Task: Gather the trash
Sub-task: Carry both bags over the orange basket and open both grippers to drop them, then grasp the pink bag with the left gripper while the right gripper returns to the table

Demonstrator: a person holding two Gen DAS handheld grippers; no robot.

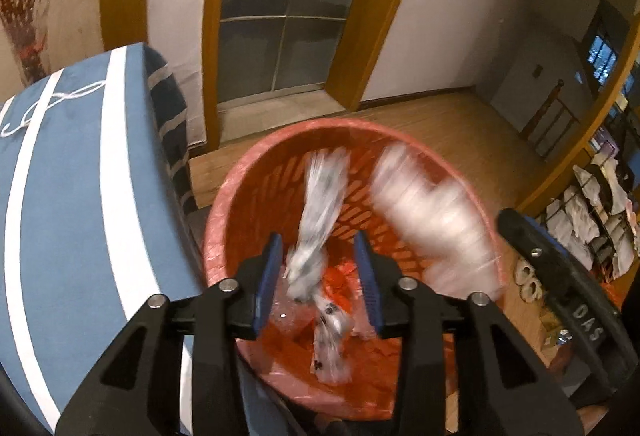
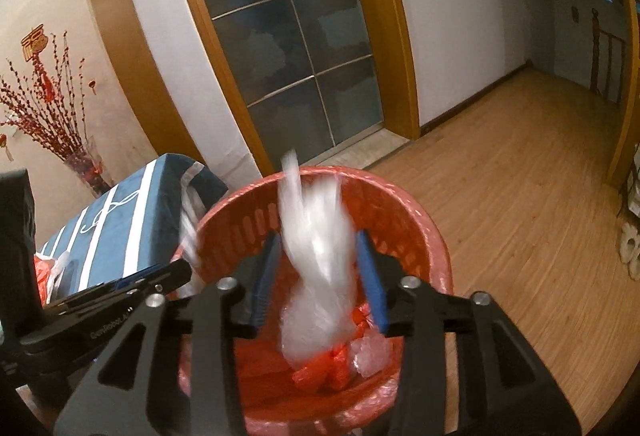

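A red slatted bin lined with a red bag (image 1: 256, 180) (image 2: 424, 220) stands on the wood floor. My left gripper (image 1: 318, 264) is open above it; a blurred grey-white printed wrapper (image 1: 320, 204) is between its fingers, falling into the bin. My right gripper (image 2: 316, 260) is open above the bin too; a blurred clear white plastic bag (image 2: 316, 276) is dropping between its fingers. That bag shows as a white blur in the left wrist view (image 1: 432, 212). Crumpled plastic and red scraps (image 2: 360, 356) lie inside the bin.
A blue stool with white stripes (image 1: 72, 172) (image 2: 116, 232) stands right beside the bin on the left. A glass door in a wood frame (image 2: 288, 36) is behind. Shoes and racks (image 1: 592, 212) stand to the right. A vase of red branches (image 2: 60, 128) stands by the wall.
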